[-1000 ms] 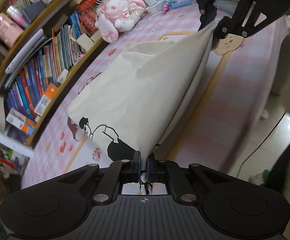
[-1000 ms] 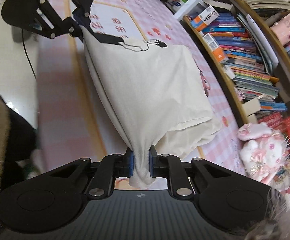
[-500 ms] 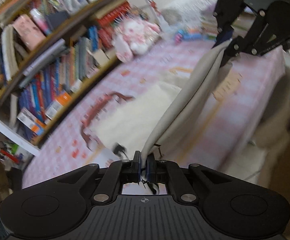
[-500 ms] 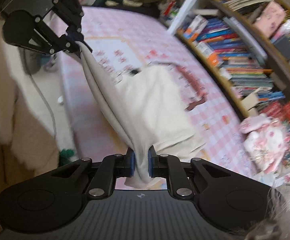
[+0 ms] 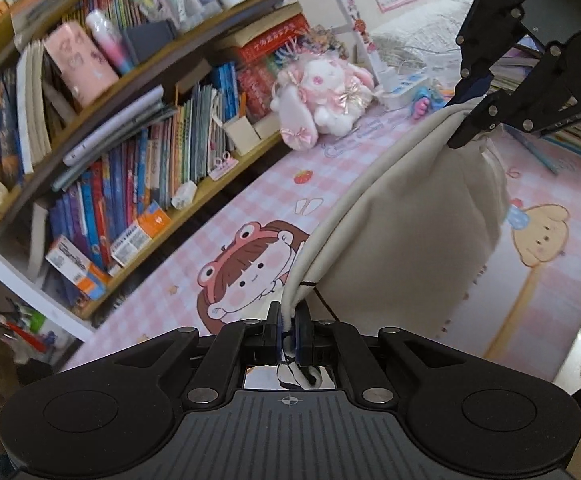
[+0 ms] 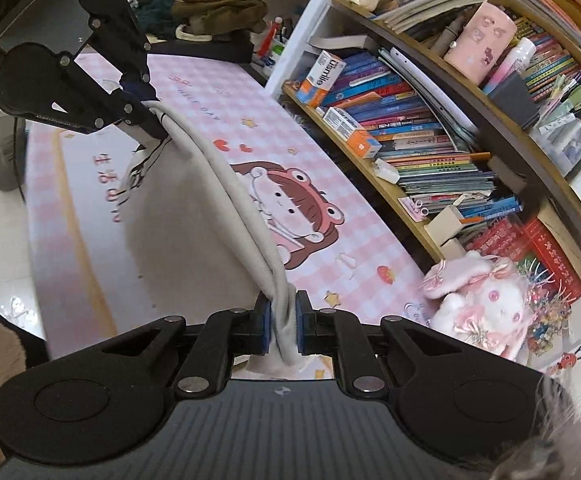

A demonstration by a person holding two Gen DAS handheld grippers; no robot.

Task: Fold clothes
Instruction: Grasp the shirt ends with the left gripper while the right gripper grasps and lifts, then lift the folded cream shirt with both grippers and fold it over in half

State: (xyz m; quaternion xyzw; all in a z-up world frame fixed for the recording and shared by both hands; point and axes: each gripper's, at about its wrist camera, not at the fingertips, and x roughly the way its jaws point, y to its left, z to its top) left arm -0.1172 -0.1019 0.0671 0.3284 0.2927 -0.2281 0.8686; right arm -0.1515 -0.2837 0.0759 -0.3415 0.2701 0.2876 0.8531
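A cream garment (image 5: 402, 240) with a black print hangs in the air over the pink checked tablecloth (image 5: 250, 208), stretched between both grippers. My left gripper (image 5: 288, 330) is shut on one end of its folded edge. My right gripper (image 6: 282, 330) is shut on the other end, where the cloth bunches between the pads. In the left wrist view the right gripper (image 5: 470, 124) shows at upper right with the cloth clamped in it. In the right wrist view the left gripper (image 6: 150, 120) shows at upper left holding the garment (image 6: 194, 220), which drapes down towards the table's front side.
A bookshelf (image 5: 130, 168) packed with books runs along the table's far side. A pink plush rabbit (image 5: 322, 100) sits at the table's end near the shelf. A grey bin (image 6: 2, 152) stands on the floor beyond the table. The tablecloth (image 6: 330, 216) shows a cartoon girl.
Both grippers have risen, lifting the garment off the tablecloth. It lay spread and draped on the table before; now it hangs as a taut fold between them, uncovering the cartoon print.
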